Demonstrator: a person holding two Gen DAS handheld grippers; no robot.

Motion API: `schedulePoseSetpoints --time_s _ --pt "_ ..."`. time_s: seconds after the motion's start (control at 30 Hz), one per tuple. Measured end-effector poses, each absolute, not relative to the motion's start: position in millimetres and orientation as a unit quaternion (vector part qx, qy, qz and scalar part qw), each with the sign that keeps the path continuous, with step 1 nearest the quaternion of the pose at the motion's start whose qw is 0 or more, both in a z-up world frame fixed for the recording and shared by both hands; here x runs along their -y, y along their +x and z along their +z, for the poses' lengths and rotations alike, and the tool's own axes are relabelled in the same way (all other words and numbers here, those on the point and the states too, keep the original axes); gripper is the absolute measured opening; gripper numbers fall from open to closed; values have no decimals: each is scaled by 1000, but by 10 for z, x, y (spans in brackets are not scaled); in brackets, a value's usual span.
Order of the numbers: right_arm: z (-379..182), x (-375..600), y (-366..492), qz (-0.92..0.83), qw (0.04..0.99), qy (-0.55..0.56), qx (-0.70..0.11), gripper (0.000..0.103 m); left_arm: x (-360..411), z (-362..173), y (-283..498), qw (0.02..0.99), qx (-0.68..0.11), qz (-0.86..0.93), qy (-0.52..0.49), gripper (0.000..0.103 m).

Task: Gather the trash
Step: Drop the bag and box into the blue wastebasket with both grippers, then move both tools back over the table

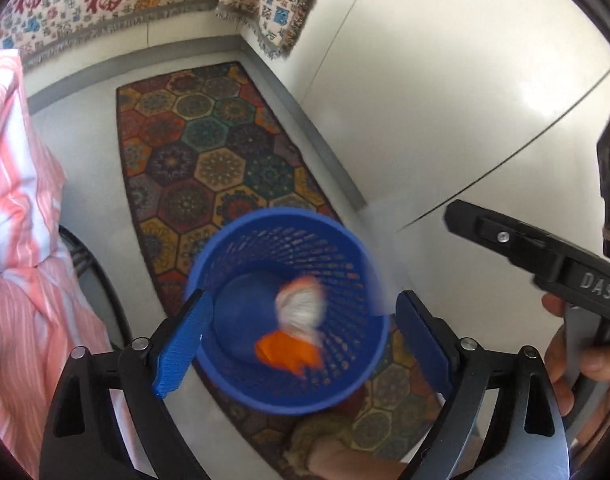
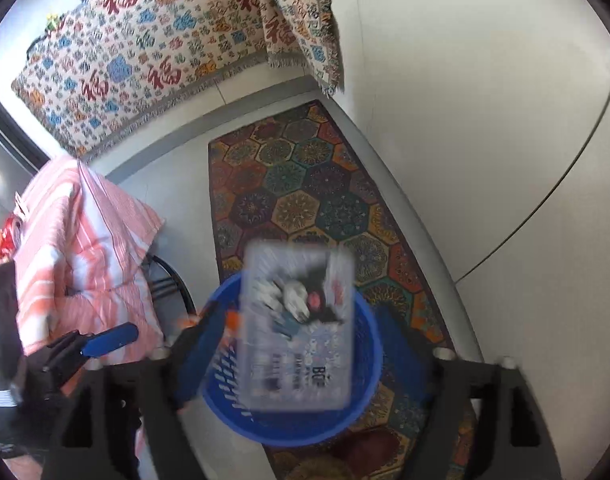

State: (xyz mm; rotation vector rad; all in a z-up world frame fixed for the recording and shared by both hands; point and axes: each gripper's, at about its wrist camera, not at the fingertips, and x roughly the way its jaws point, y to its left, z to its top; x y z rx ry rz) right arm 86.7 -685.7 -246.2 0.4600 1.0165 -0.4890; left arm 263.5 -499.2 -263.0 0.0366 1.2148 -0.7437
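Note:
A blue mesh waste basket (image 1: 357, 364) stands on a patterned rug; it also shows in the right wrist view (image 2: 365, 380). Inside it lie an orange scrap (image 1: 283, 354) and a blurred white crumpled piece (image 1: 301, 306). My left gripper (image 1: 301, 344) is open and empty right above the basket. In the right wrist view a blurred printed packet (image 2: 297, 332) is in mid-air over the basket, between the spread fingers of my right gripper (image 2: 301, 356), which is open. The right gripper's body (image 1: 545, 252) shows at the right in the left wrist view.
A patterned hexagon rug (image 1: 209, 152) covers the floor beside a white wall (image 1: 465, 80). A pink striped cloth (image 1: 21, 240) hangs over a chair at the left. A fringed patterned blanket (image 2: 165, 48) drapes at the back.

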Motion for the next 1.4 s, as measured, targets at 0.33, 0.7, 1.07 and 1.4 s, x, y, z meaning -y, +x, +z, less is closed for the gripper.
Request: schedulePoseSetpoints --time_s 0.33,0.7,1.07,1.4 --pt "-2013 6687 928 -237 862 192 -404 83 4086 -1906 2307 818 -481 -316 12 94" --pt "-1538 5584 1392 -143 921 105 -346 83 2265 -1791 1997 873 -459 -160 44 96" --pt "-1928 3621 2014 30 909 0 -415 83 860 -2076 2103 878 -478 -13 19 99" --pt "-2357 2947 2334 40 890 -51 -452 83 326 -2131 2282 886 -463 29 -3 103"
